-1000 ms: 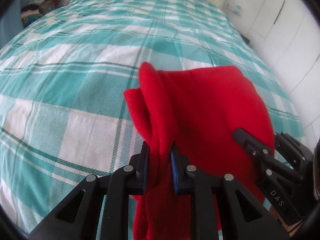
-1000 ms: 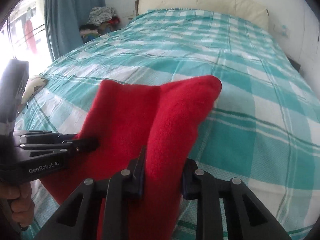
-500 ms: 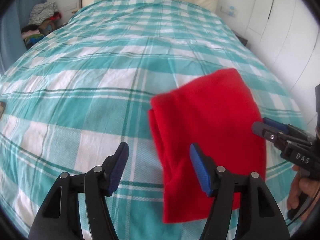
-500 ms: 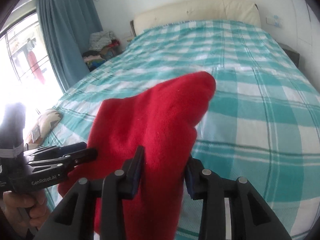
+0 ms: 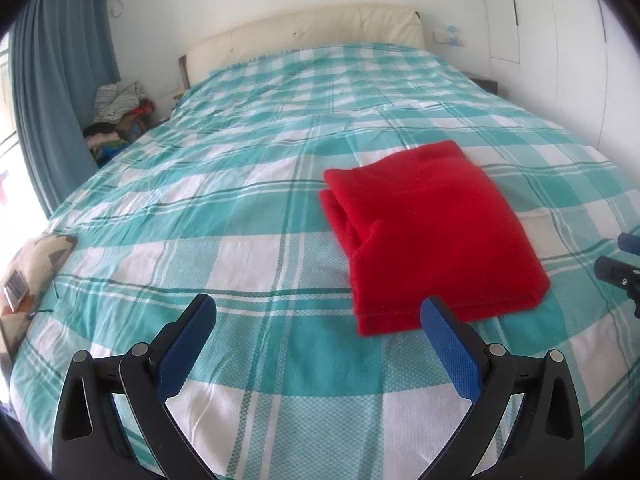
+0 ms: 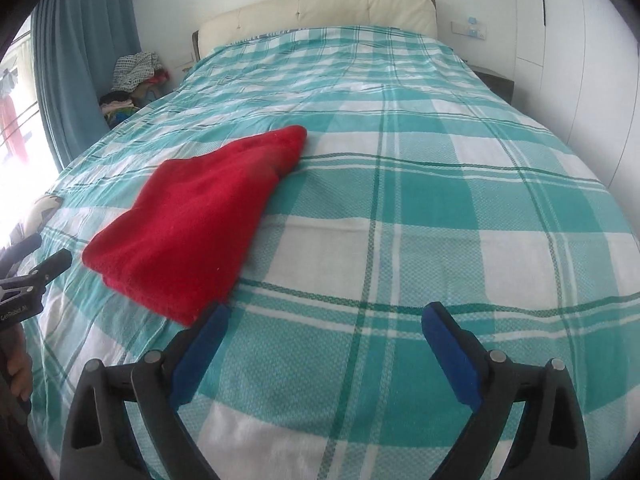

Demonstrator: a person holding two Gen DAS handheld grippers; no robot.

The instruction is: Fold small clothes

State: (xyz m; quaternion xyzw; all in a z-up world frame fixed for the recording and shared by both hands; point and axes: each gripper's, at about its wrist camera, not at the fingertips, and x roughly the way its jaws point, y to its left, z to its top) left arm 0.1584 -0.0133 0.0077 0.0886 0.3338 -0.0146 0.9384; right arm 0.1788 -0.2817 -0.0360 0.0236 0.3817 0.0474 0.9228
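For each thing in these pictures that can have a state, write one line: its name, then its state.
Red garment: folded, lying flat on the bed, held by nothing.
Left tool: open, jaws just widened, nothing between them.
Right tool: open, jaws just widened, nothing between them.
Checked bedspread: spread over the bed, lightly creased.
Blue curtain: hanging beside the window.

Right gripper cut by frame edge; left gripper likewise; bedside clothes pile indistinct.

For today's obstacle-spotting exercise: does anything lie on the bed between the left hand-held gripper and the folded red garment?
Nothing visible does. Only bare checked bedspread lies between the left hand-held gripper, its jaws wide open and empty, and the folded red garment.
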